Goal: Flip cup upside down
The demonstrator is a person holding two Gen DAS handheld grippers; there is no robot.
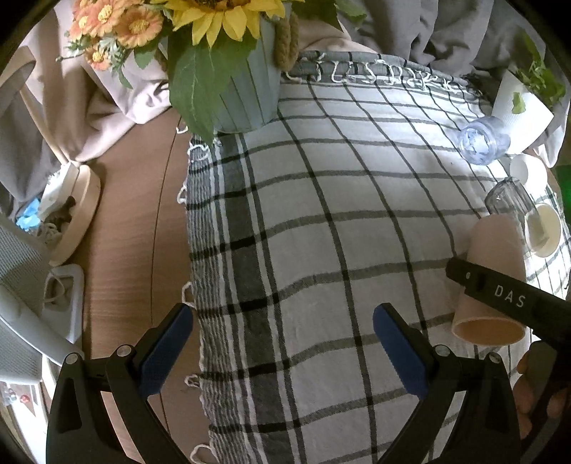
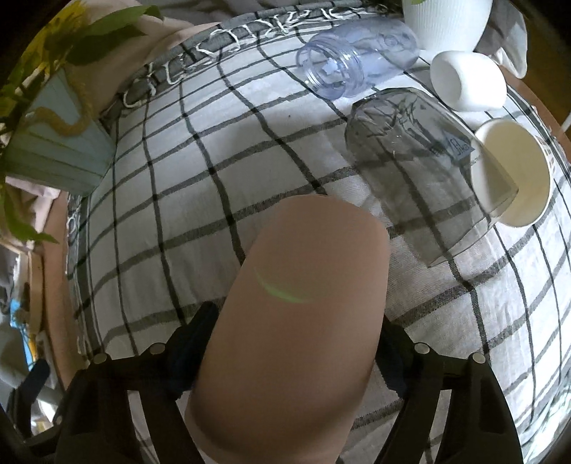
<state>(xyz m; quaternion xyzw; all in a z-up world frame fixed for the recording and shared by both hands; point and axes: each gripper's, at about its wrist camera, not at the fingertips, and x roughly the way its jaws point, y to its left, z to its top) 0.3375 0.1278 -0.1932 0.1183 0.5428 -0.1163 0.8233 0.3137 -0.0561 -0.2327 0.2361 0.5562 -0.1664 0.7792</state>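
Observation:
A pink-beige cup (image 2: 292, 321) is clamped between my right gripper's (image 2: 289, 360) fingers, tilted, its closed base pointing away from the camera and its open rim toward it. In the left wrist view the same cup (image 1: 494, 257) sits at the right edge with its open rim facing down and toward the camera, and a black right gripper finger (image 1: 499, 291) crosses it. My left gripper (image 1: 282, 342) is open and empty over the checked cloth (image 1: 321, 221), well left of the cup.
Beyond the held cup lie a smoky clear glass (image 2: 424, 171), a clear bluish jar (image 2: 353, 57), a small white cup (image 2: 467, 80) and a white paper cup (image 2: 510, 178), all on their sides. A blue flower pot (image 1: 239, 92) stands at the back left. A white pot (image 2: 446, 21) stands behind.

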